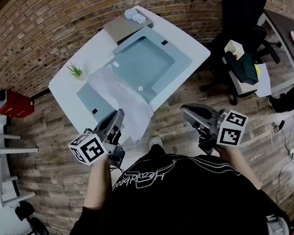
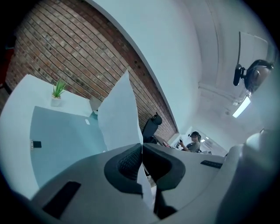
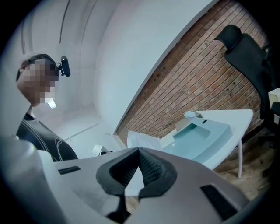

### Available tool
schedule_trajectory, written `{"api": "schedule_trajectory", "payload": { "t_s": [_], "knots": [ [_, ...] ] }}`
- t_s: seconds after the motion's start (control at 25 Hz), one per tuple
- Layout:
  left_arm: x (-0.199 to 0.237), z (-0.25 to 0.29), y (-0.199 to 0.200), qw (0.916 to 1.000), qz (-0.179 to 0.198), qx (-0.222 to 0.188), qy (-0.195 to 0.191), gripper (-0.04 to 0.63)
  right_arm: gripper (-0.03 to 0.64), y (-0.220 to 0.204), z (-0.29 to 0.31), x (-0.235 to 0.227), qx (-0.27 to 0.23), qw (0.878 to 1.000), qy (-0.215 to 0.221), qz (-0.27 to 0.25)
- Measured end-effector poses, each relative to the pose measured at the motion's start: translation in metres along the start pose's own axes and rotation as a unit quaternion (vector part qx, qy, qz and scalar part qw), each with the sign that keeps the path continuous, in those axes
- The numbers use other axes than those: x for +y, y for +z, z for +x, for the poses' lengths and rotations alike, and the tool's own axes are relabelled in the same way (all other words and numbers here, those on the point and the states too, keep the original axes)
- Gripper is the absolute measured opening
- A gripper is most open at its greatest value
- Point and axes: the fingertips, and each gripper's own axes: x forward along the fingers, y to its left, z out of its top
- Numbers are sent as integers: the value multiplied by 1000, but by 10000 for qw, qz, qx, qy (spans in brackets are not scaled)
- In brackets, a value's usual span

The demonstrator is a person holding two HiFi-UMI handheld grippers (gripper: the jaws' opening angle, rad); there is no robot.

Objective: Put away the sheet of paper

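Observation:
A white sheet of paper point(image 1: 121, 99) lies partly on the blue-green mat point(image 1: 153, 60) of the white table point(image 1: 89, 55), and its near end hangs past the table's front edge. My left gripper point(image 1: 116, 120) is shut on that near end. In the left gripper view the sheet point(image 2: 118, 113) rises from between the closed jaws of the left gripper point(image 2: 142, 146). My right gripper point(image 1: 189, 113) hovers off the table's front edge, to the right of the paper. The jaw tips of the right gripper point(image 3: 139, 151) meet with nothing between them, and the paper point(image 3: 142, 139) shows beyond.
A small potted plant point(image 1: 75, 71) stands at the table's left corner. A grey tray point(image 1: 125, 25) holding a white object sits at the far end. A black office chair point(image 1: 240, 12) and a cluttered side table point(image 1: 244, 67) stand to the right. A red box point(image 1: 15, 103) is on the floor at left.

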Motion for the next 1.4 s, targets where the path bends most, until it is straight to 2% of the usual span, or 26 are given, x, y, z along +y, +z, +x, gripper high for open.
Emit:
{"api": "schedule_trajectory", "payload": {
  "t_s": [0.28,0.4,0.64,0.84,1.0,1.4],
  "knots": [
    [31,17,37,9998,-157,-133,10,32,3,24,36,-13,83,9999,36,-68],
    [44,26,43,9998,-157,-112,58,31,3,26,46,-20,144,9999,-9,-46],
    [61,43,54,9989,-444,-103,-89,32,3,34,65,-33,152,9999,-58,-53],
    [107,51,50,9972,-746,-44,-96,31,3,36,77,-44,183,9997,-136,-39],
    [108,59,51,9935,-1126,8,-185,31,3,37,85,-52,202,9996,-207,-46],
    [145,69,36,9920,-1234,276,34,32,3,40,103,-60,304,9991,-278,-130]
  ]
}}
